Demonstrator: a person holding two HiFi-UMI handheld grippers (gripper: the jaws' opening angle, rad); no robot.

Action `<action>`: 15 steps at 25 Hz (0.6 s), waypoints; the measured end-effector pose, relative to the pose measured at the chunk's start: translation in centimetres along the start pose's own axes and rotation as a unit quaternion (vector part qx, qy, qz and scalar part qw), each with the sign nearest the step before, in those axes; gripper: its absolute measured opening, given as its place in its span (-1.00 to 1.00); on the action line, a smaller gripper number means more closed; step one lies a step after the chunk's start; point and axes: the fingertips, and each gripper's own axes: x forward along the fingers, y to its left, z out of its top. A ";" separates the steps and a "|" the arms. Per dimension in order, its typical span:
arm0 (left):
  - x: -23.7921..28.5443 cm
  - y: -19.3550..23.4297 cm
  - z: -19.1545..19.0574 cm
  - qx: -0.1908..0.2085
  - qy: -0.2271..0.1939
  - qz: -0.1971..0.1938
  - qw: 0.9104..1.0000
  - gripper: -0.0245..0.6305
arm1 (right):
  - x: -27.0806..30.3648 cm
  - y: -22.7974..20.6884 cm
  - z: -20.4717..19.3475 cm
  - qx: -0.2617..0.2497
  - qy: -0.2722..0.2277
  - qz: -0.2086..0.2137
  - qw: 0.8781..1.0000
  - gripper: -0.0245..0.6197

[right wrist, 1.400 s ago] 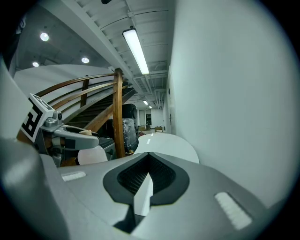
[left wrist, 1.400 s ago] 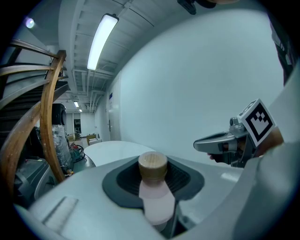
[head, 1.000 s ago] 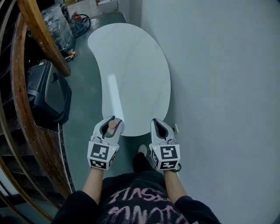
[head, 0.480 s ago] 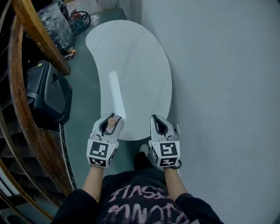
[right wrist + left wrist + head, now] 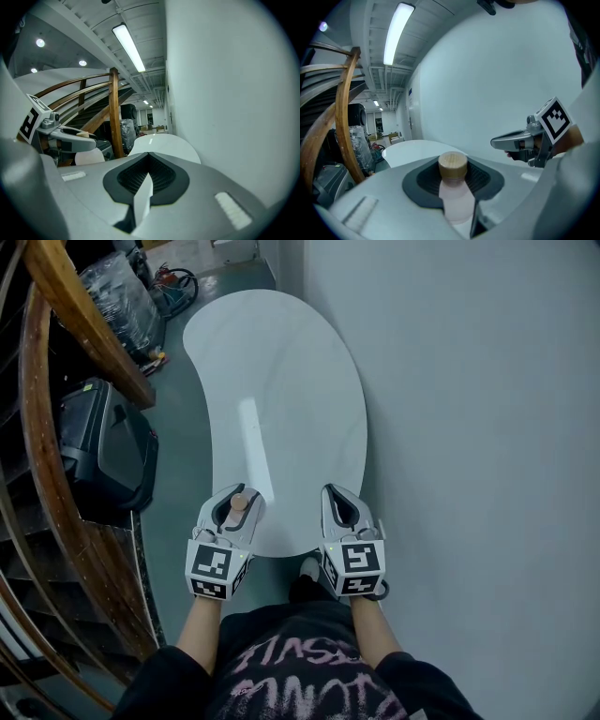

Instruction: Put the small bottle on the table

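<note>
My left gripper [image 5: 241, 494] clamps one small pale-pink bottle with a wooden-coloured cap [image 5: 453, 190] over the near end of the one white kidney-shaped table [image 5: 281, 381]. My right gripper [image 5: 339, 500] is closed on nothing (pink shirt print [image 5: 281, 662] unreadable).

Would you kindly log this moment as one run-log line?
left gripper: shut on bottle | right gripper: shut, empty | table: bottle not yet down

Small bottle [image 5: 455, 201] clamped in left gripper [image 5: 236, 506]: frosted translucent plastic, matt wood-look cap [image 5: 453, 164]. Pads [image 5: 161, 174]: dark, ribbed. Table [image 5: 281, 371] ahead of the tongs: white, glossy. Handrail [image 5: 89, 320] left of them: varnished wood.
</note>
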 end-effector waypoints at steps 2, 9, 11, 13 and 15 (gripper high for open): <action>0.7 0.1 0.5 0.001 0.000 0.005 1.000 -0.53 | 0.6 -0.6 0.4 0.000 -0.002 0.004 1.000 -0.90; 2.5 0.3 2.0 0.004 0.001 0.019 1.000 -0.53 | 2.2 -2.1 1.5 0.005 -0.003 0.023 1.000 -0.90; 3.0 0.3 2.2 0.004 0.003 0.024 1.000 -0.53 | 2.7 -2.7 1.7 0.005 -0.003 0.028 1.000 -0.90; 3.4 0.3 2.4 0.003 0.004 0.027 1.000 -0.53 | 3.0 -3.2 1.7 0.007 -0.002 0.029 1.000 -0.90; 3.6 0.3 2.3 0.003 0.006 0.030 1.000 -0.53 | 3.3 -3.6 1.6 0.009 0.000 0.032 0.999 -0.90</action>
